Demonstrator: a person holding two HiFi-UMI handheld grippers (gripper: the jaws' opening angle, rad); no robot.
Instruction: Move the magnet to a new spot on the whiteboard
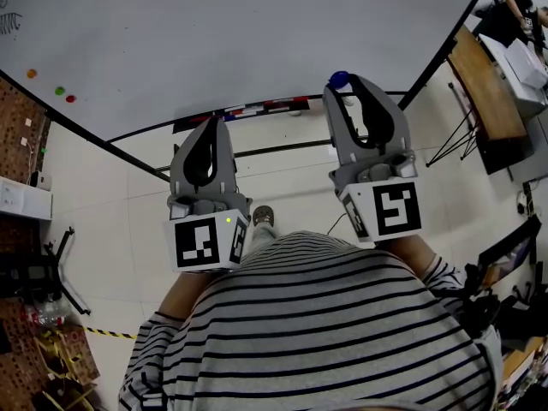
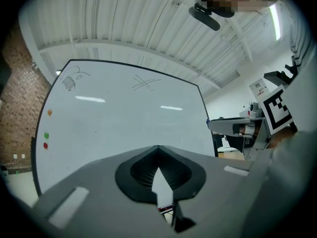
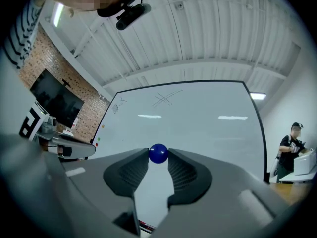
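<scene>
A round blue magnet (image 3: 158,153) sits pinched between the tips of my right gripper (image 3: 158,155), which is shut on it. In the head view the blue magnet (image 1: 339,80) shows at the tip of the right gripper (image 1: 347,86), just off the lower edge of the whiteboard (image 1: 240,32). My left gripper (image 1: 214,122) is held lower and to the left, below the board's bottom edge. Its jaws meet at the tips in the left gripper view, so the left gripper (image 2: 158,149) is shut with nothing in it. The whiteboard (image 3: 188,118) fills the space ahead of both grippers.
Orange, green and red magnets (image 1: 58,90) stick near the board's left edge. A marker tray (image 1: 248,110) with pens runs under the board. A wooden desk (image 1: 484,84) and a person (image 3: 290,148) stand at the right; a brick wall (image 2: 15,118) is at the left.
</scene>
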